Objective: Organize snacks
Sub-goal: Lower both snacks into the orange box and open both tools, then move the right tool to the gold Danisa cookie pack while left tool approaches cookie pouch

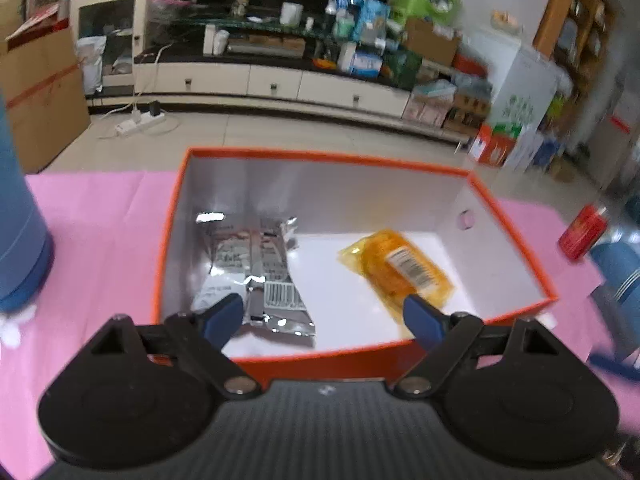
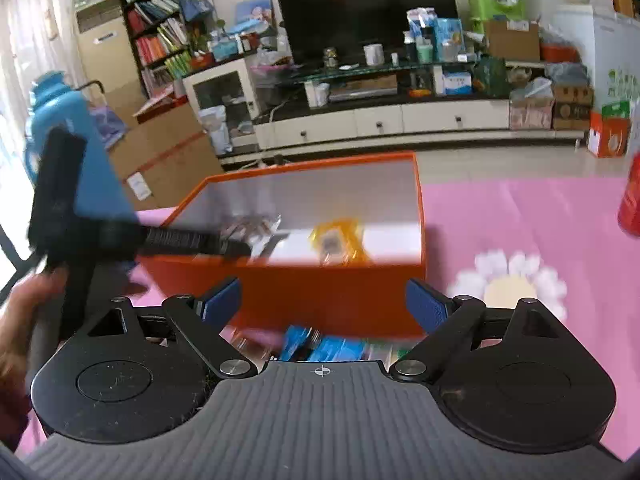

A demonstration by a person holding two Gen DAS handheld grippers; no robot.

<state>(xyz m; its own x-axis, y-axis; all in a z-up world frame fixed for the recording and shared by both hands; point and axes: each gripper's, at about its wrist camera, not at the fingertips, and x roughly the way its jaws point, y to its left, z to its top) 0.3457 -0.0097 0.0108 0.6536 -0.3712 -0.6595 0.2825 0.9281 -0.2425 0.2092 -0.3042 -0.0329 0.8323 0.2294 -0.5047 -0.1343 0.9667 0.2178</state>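
An orange box with a white inside stands on the pink tablecloth. In it lie a silver snack packet at the left and a yellow-orange snack packet at the right. My left gripper is open and empty, hovering over the box's near edge. In the right wrist view the same box holds both packets, and the left gripper reaches over it from the left. My right gripper is open and empty in front of the box, above a blue snack packet on the cloth.
A blue thermos stands at the left and a red can at the right, also at the right edge of the right wrist view. A white flower print marks the cloth. A TV cabinet stands beyond the table.
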